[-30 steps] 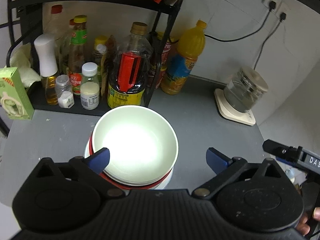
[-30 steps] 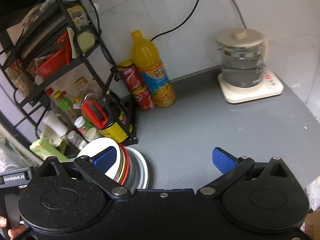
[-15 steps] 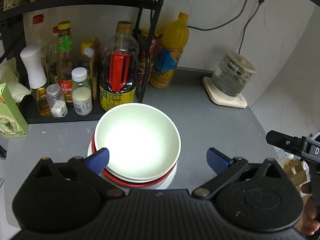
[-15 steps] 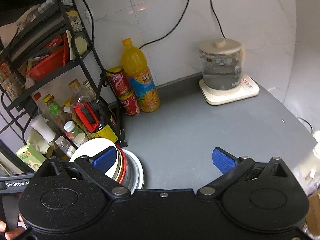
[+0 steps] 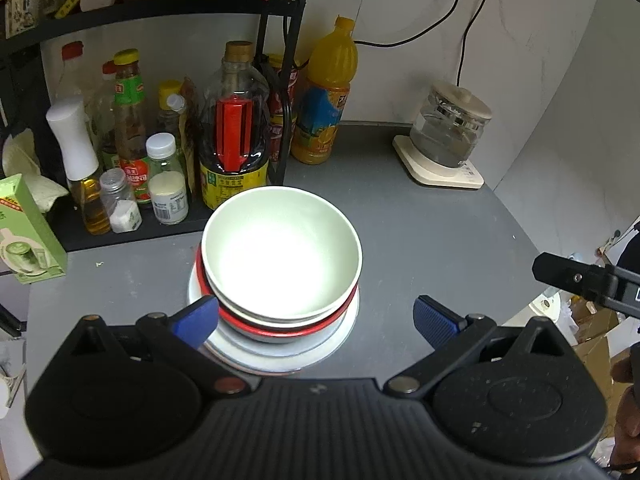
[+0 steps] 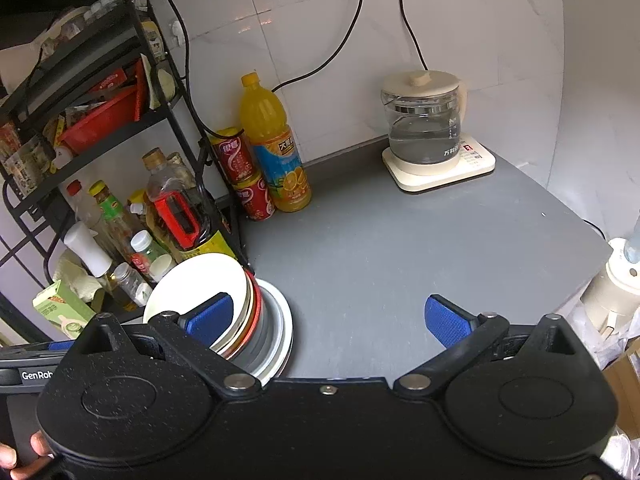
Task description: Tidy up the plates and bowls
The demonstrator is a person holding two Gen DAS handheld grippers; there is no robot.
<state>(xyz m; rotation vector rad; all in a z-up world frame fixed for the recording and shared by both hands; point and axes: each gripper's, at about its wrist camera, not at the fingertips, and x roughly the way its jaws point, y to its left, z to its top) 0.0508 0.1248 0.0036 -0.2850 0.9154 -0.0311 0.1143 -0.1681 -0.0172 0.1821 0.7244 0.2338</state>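
A white bowl (image 5: 280,252) tops a stack on the grey table: under it a red-rimmed bowl (image 5: 288,330), then a white plate (image 5: 348,332). My left gripper (image 5: 316,318) is open and empty, held above the near side of the stack. The stack also shows in the right wrist view (image 6: 268,320), at the lower left. My right gripper (image 6: 328,320) is open and empty, to the right of the stack over bare table. Its body shows at the right edge of the left wrist view (image 5: 580,280).
A black rack (image 5: 280,80) with several bottles stands behind the stack. An orange juice bottle (image 6: 276,152) and red cans (image 6: 244,176) stand beside it. A glass kettle on a cream base (image 6: 432,140) sits at the back right. A green carton (image 5: 28,232) stands at the left.
Both grippers have pulled back and up from the table, so more of the table and wall shows. The stack has not moved. Both stay open.
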